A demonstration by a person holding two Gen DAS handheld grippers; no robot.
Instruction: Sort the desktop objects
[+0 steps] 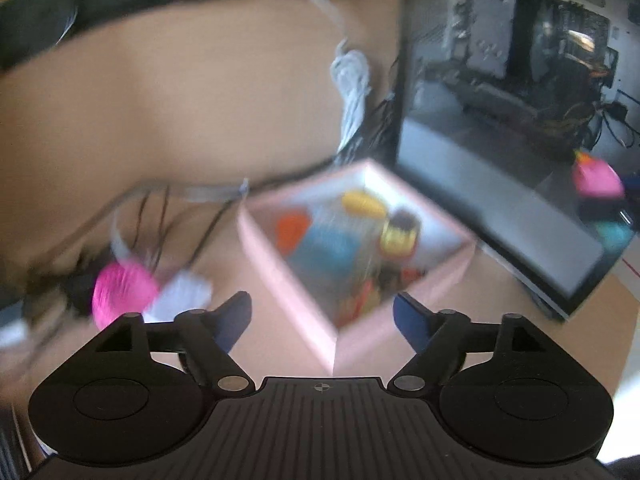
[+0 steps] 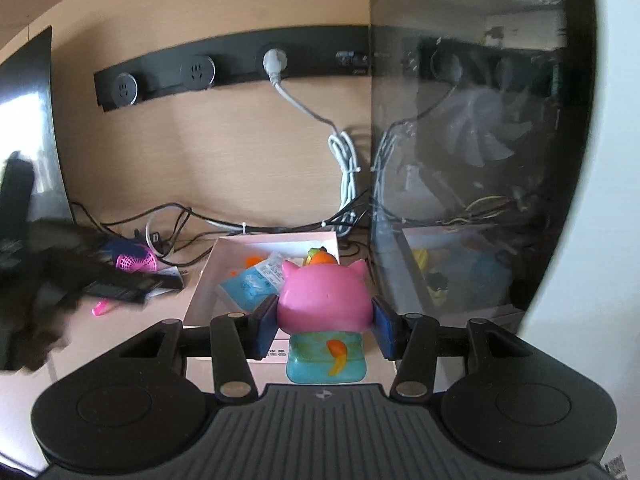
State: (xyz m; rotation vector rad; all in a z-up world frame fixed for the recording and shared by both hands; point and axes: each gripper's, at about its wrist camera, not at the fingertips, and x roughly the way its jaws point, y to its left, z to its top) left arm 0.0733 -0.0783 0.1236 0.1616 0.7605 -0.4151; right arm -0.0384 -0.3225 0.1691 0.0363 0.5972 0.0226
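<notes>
My right gripper (image 2: pixel 325 316) is shut on a pink eared toy (image 2: pixel 324 300) with a teal base and an orange tail, and holds it over the near edge of a pink box (image 2: pixel 276 236). The same toy (image 1: pixel 596 178) shows at the far right of the left wrist view. My left gripper (image 1: pixel 322 304) stands open above the near corner of the pink box (image 1: pixel 280 276), with nothing between its fingers. Inside the box lie a blue packet (image 1: pixel 332 248), an orange piece (image 1: pixel 292 228) and a yellow piece (image 1: pixel 362 202). The left wrist view is blurred.
A pink mesh ball (image 2: pixel 136 262) and a small pink piece (image 2: pixel 100 307) lie left of the box among black cables. A computer case with a glass side (image 2: pixel 460 140) stands close on the right. A socket strip (image 2: pixel 240 68) runs along the wooden back wall.
</notes>
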